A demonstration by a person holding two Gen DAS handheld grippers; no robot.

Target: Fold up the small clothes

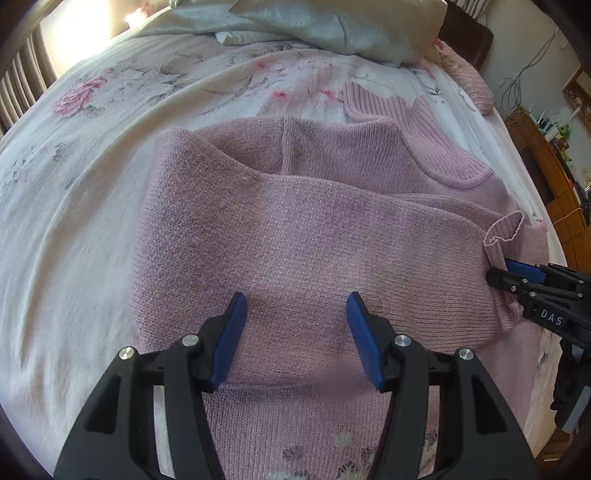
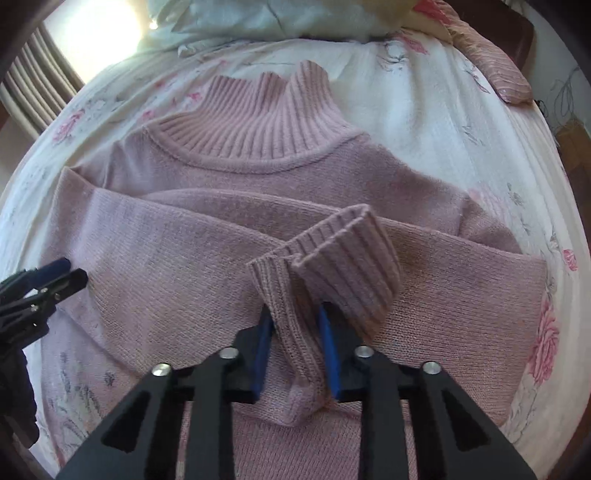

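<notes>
The right claw (image 2: 293, 350) is pinching the cuff (image 2: 343, 273) of a sleeve lying across the sweater (image 2: 155, 258) on the bed (image 1: 74, 184), while the left claw (image 1: 293, 339) is hovering agape over the knit just ahead, so a tug risks dragging the folded sleeve askew.

One pink sweater (image 2: 207, 236) lies on one bed (image 1: 74, 192). Two sleeves cross the sweater's front. Two pillows (image 1: 332, 26) sit beyond the sweater's collar. Two grippers: left gripper (image 1: 295, 314), right gripper (image 2: 293, 325).
</notes>
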